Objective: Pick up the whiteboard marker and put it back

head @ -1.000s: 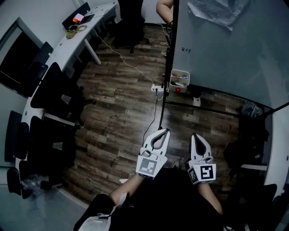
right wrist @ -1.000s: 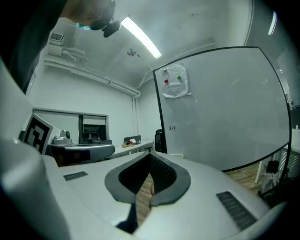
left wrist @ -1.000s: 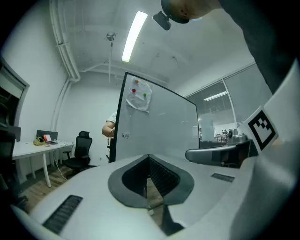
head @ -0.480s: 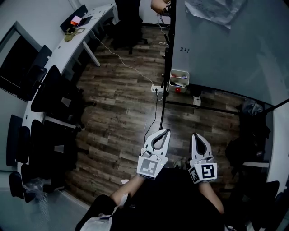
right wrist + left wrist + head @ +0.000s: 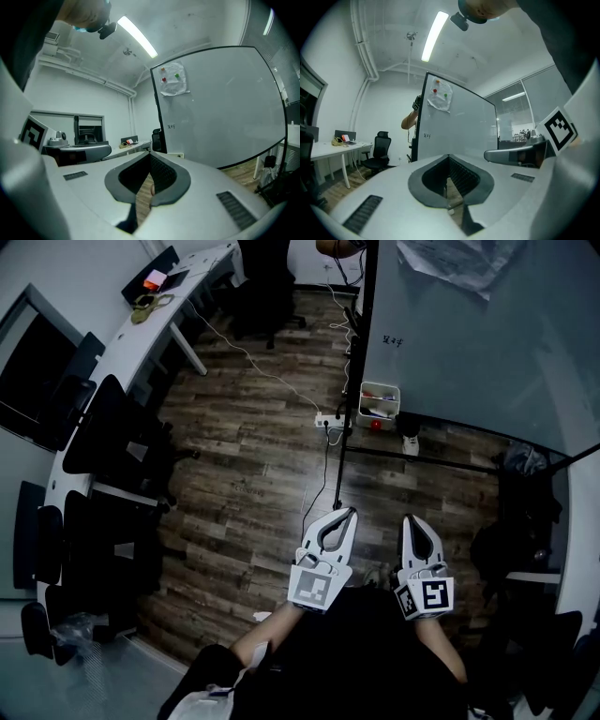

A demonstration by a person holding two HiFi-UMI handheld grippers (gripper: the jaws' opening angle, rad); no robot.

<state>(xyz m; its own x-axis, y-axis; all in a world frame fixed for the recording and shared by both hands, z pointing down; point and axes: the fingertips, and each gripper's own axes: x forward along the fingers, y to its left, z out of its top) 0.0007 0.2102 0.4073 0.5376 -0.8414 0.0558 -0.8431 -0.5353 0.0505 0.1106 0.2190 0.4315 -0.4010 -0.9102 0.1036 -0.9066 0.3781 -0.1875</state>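
Note:
A large whiteboard [image 5: 469,334] on a black stand rises at the upper right of the head view. A small white tray [image 5: 379,401] hangs at its lower left edge and holds several small coloured items. No single marker can be told apart in it. Low in the head view my left gripper [image 5: 349,512] and right gripper [image 5: 410,519] are held side by side above the wood floor, well short of the tray. Each is shut with nothing in it. The left gripper [image 5: 449,157] faces the whiteboard [image 5: 459,126]; the right gripper [image 5: 151,154] faces the whiteboard [image 5: 220,108] too.
A power strip [image 5: 330,424] and its cable lie on the floor by the stand's foot. A long white desk [image 5: 141,324] and black chairs [image 5: 103,427] line the left side. A person's arm [image 5: 411,119] shows at the board's far edge. A dark chair [image 5: 511,549] stands at the right.
The head view has shifted a little, so the tray and board sit slightly lower and further right. Both grippers keep the same pose and stay shut.

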